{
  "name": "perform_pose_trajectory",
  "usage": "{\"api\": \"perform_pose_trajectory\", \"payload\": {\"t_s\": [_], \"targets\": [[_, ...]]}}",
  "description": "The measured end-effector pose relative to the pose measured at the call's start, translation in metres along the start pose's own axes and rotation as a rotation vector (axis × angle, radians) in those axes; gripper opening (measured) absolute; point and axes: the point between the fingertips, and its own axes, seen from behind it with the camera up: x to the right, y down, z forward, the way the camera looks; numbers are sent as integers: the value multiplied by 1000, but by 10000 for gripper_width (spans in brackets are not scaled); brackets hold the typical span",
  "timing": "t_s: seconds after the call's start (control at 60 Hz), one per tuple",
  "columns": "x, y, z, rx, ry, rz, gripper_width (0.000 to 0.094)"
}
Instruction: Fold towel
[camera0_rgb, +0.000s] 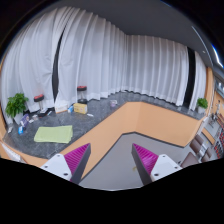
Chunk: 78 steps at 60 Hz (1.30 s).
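A light green towel (53, 134) lies flat on the grey counter (100, 108), far ahead and to the left of my fingers. My gripper (112, 160) is held high above a grey surface (115, 170), well away from the towel. Its two fingers stand wide apart with their magenta pads (78, 157) showing, and nothing is between them.
An orange-brown floor strip (120, 125) runs between the L-shaped counter and the grey surface below me. A potted plant (16, 104), small bottles (20, 127) and a box (80, 107) stand on the counter. White curtains (110, 50) close the back. Another plant (202, 103) stands at right.
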Motion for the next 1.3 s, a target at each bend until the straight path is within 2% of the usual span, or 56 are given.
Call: {"api": "perform_pose_trajectory", "payload": {"t_s": [0.2,0.367,0.517,0.683,0.783,0.95,1.067,1.3], "targets": [[-4,31,10,-53,-10,3,852],[-38,82,26,-117,-59,-28,848],[-129,143,43,-217,-176,-60,847],[-291,187,62,-287,-359,-115,848],[-395,186,87,-273,-441,-142,848],[-559,151,161,-195,-519,-136,847],[-640,122,225,-160,-505,-122,853],[-710,101,356,-129,-382,-184,844]]}}
